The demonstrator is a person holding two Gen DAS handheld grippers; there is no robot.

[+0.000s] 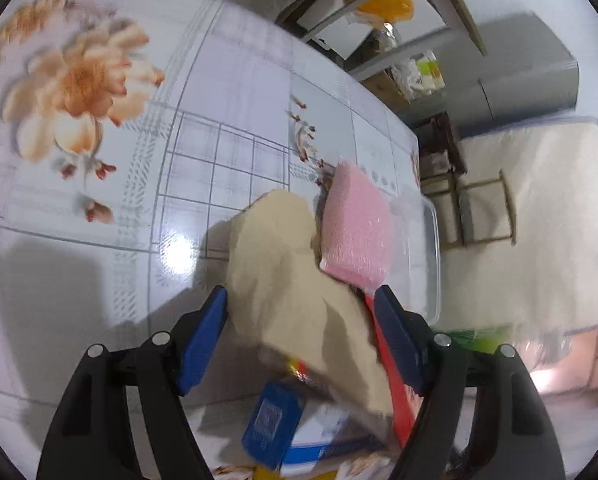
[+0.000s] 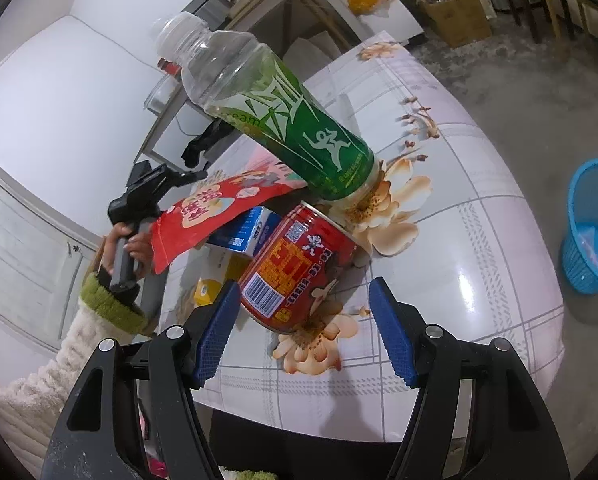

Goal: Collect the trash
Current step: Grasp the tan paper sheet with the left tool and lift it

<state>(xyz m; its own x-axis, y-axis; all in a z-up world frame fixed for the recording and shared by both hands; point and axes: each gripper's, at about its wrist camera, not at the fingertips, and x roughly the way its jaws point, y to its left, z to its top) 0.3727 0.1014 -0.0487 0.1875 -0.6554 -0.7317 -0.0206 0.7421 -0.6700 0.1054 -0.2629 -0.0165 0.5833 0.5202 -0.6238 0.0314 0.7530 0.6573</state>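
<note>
My left gripper (image 1: 301, 336) has its blue pads on either side of a flat snack pouch (image 1: 299, 280); its pale back faces this camera and its red printed front (image 2: 203, 216) shows in the right wrist view, lifted above the table. Whether the pads clamp it is unclear. My right gripper (image 2: 303, 332) is open and empty, just in front of a red can (image 2: 295, 272) lying on its side. A green-labelled plastic bottle (image 2: 283, 120) stands tilted behind the can. A blue-and-white carton (image 2: 247, 232) lies under the pouch.
A pink sponge (image 1: 355, 224) sits in a clear plastic tray (image 1: 431, 256) at the table edge. A blue waste basket (image 2: 591, 232) stands on the floor right of the floral table (image 2: 479, 240). A yellow box (image 2: 209, 292) lies near the carton. Wooden stools (image 1: 479, 208) stand beyond.
</note>
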